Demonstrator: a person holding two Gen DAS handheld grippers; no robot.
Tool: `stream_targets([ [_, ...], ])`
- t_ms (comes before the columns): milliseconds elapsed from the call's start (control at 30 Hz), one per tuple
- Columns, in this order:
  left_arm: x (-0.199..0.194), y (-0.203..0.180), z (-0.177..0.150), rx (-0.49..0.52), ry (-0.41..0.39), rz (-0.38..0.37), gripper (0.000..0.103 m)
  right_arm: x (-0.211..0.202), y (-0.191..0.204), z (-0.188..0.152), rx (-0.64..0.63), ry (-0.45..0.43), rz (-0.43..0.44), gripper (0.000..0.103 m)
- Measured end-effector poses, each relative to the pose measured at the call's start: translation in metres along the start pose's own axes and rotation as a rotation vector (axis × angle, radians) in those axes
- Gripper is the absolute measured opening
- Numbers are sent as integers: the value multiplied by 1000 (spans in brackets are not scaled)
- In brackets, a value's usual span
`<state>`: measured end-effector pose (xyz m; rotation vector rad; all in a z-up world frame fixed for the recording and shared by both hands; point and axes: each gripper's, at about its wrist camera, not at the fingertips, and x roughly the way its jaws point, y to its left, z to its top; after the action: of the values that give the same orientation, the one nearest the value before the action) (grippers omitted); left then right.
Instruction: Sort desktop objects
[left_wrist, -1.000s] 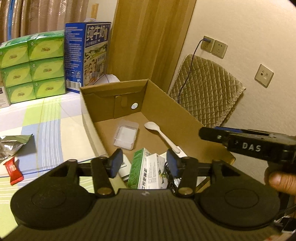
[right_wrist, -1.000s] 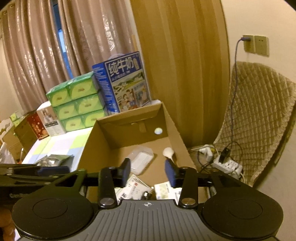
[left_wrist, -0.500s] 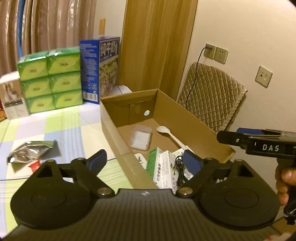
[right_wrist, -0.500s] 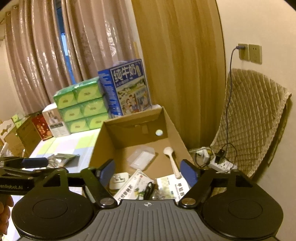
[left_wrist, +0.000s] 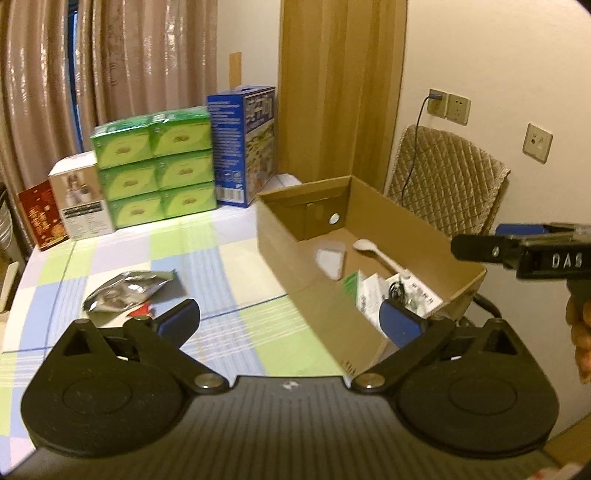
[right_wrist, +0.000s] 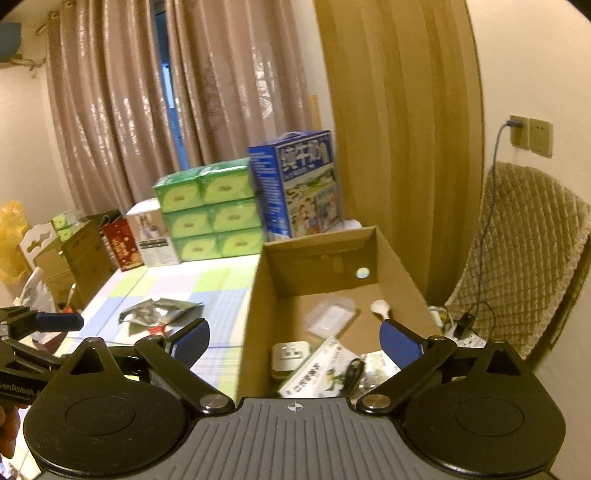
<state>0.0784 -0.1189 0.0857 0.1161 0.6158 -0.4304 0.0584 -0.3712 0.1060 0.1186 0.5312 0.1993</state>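
An open cardboard box (left_wrist: 280, 251) (right_wrist: 255, 295) stands on the right of the checked tablecloth. It holds a white spoon (left_wrist: 380, 254) (right_wrist: 380, 307), a clear plastic case (left_wrist: 330, 260) (right_wrist: 330, 315), green-and-white cartons (left_wrist: 364, 291) (right_wrist: 317, 373), a white plug (right_wrist: 290, 354) and a black cable (right_wrist: 352, 369). Left of the box lie a silver foil pouch (left_wrist: 127, 288) (right_wrist: 159, 310) and a small red packet (left_wrist: 142, 309). My left gripper (left_wrist: 290, 323) is open and empty above the table. My right gripper (right_wrist: 293, 341) is open and empty over the box's near end.
Stacked green tissue packs (left_wrist: 155, 166) (right_wrist: 210, 210), a blue milk carton case (left_wrist: 245, 147) (right_wrist: 299, 184) and smaller boxes (left_wrist: 79, 199) line the table's far edge. A quilted chair (left_wrist: 447, 184) (right_wrist: 517, 258) and a power strip (right_wrist: 465, 336) are right of the box.
Both grippers opened wide and drew back and up from the box. More of the table and the far boxes came into view.
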Motion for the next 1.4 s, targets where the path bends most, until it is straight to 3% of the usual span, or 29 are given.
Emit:
stream_targets([
  [467,-49,89,-58,-78,67,143,102,12,62,-6,-92,14,106,101],
  [800,-60,128,-72,-61,66,159,102,43,120,-14,-190,52,206,101],
  [1100,-40,165,-69,20,111,144,102,85,158,-31,-289,85,238,101],
  [1400,11,209,-66,78,123,128,102,166,188,-50,-345,183,256,101],
])
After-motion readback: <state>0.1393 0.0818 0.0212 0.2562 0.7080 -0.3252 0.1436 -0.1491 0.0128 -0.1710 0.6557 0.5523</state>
